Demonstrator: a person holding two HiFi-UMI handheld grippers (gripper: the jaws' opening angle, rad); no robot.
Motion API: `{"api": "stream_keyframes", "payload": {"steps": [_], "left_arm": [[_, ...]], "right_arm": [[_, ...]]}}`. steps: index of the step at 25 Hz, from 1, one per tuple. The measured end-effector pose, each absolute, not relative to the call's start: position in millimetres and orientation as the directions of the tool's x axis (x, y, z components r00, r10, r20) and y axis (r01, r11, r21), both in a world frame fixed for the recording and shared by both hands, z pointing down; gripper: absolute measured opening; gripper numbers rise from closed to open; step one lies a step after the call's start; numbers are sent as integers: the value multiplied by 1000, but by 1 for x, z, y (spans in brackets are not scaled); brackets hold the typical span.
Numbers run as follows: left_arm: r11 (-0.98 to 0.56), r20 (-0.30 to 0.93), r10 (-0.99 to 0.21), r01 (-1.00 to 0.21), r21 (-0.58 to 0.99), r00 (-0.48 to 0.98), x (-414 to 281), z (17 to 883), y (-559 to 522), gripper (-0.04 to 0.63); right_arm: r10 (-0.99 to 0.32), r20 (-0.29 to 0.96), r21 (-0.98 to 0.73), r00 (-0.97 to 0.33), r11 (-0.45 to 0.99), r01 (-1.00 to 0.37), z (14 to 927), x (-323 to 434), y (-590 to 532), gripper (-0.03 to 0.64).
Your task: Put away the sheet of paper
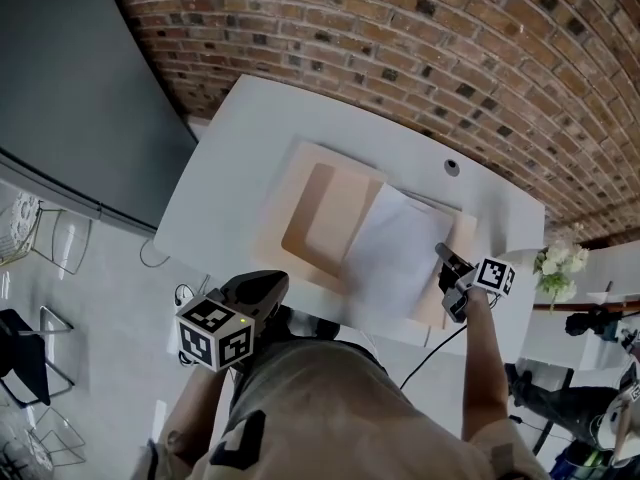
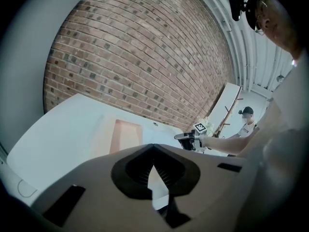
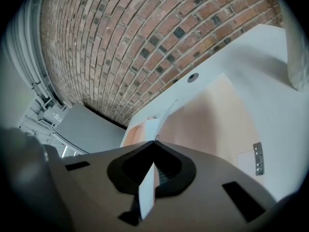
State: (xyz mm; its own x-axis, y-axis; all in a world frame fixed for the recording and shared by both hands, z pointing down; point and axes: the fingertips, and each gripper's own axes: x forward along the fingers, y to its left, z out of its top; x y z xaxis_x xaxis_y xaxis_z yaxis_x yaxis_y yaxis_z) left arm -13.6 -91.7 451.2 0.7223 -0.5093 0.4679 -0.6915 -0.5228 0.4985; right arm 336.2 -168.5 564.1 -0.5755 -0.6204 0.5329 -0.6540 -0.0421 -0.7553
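An open peach folder (image 1: 320, 218) lies flat on the white table (image 1: 240, 138). The white sheet of paper (image 1: 395, 253) rests over the folder's right half. My right gripper (image 1: 447, 260) is at the sheet's right edge, shut on it. In the right gripper view the sheet (image 3: 147, 192) runs edge-on between the closed jaws of my right gripper (image 3: 154, 144), above the folder (image 3: 212, 120). My left gripper (image 1: 265, 286) hovers off the table's near edge, apart from the folder, jaws together and holding nothing. The left gripper view shows my left gripper (image 2: 153, 146) pointing at the folder (image 2: 126, 134).
A brick wall (image 1: 420, 38) stands behind the table, which has a cable hole (image 1: 452, 167) near its far edge. White flowers (image 1: 555, 263) are to the right and wire chairs (image 1: 40, 238) to the left. A metal clip (image 3: 259, 158) sits in the folder. A person (image 2: 247, 122) stands in the distance.
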Motion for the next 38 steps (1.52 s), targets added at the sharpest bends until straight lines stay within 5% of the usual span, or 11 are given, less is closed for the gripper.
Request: {"api": "stream_keyframes", "payload": {"steps": [38], "left_arm": [[-454,470,-582,-744,490,664,-57,451,-102,14]], "right_arm": [[-577,565,-756,-589,-78,-650,601,271,-212,23]]}}
